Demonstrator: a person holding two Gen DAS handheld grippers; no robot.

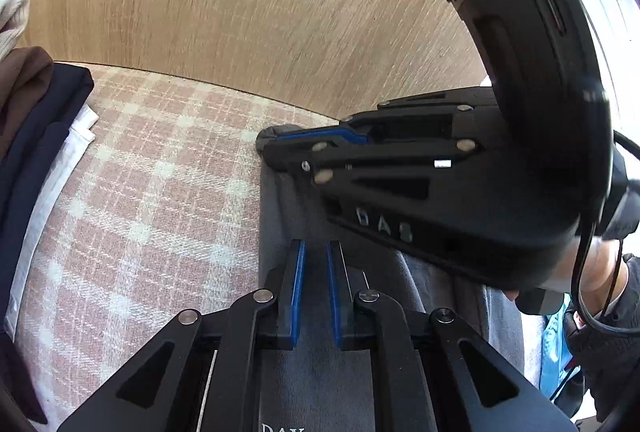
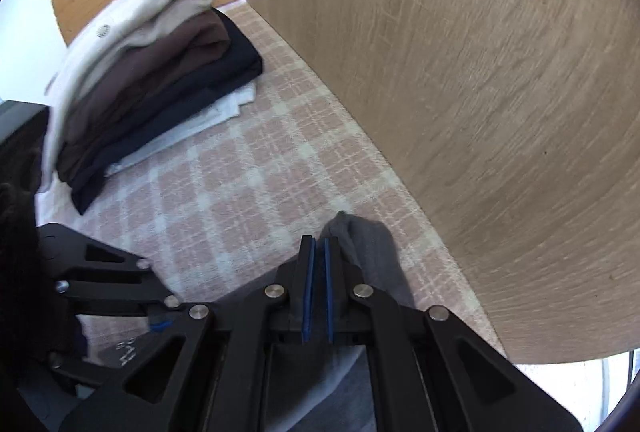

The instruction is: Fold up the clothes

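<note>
A grey garment (image 1: 288, 232) of soft, matte knit is seen lying on a pink-and-cream plaid cloth (image 1: 152, 191) of coarse weave, at the lower centre of both frames. In the left wrist view, the left claw (image 1: 316, 252) is held nearly pressed together, its blue-lined pads just above the grey fabric; whether cloth is pinched cannot be told. The right claw (image 2: 319, 244) is pressed together beside a bunched grey corner. A folded stack (image 2: 160, 63) of cream, brown, navy and white is seen at the upper left. A wood-grain panel (image 2: 460, 91) is stood along the cloth's edge.
</note>
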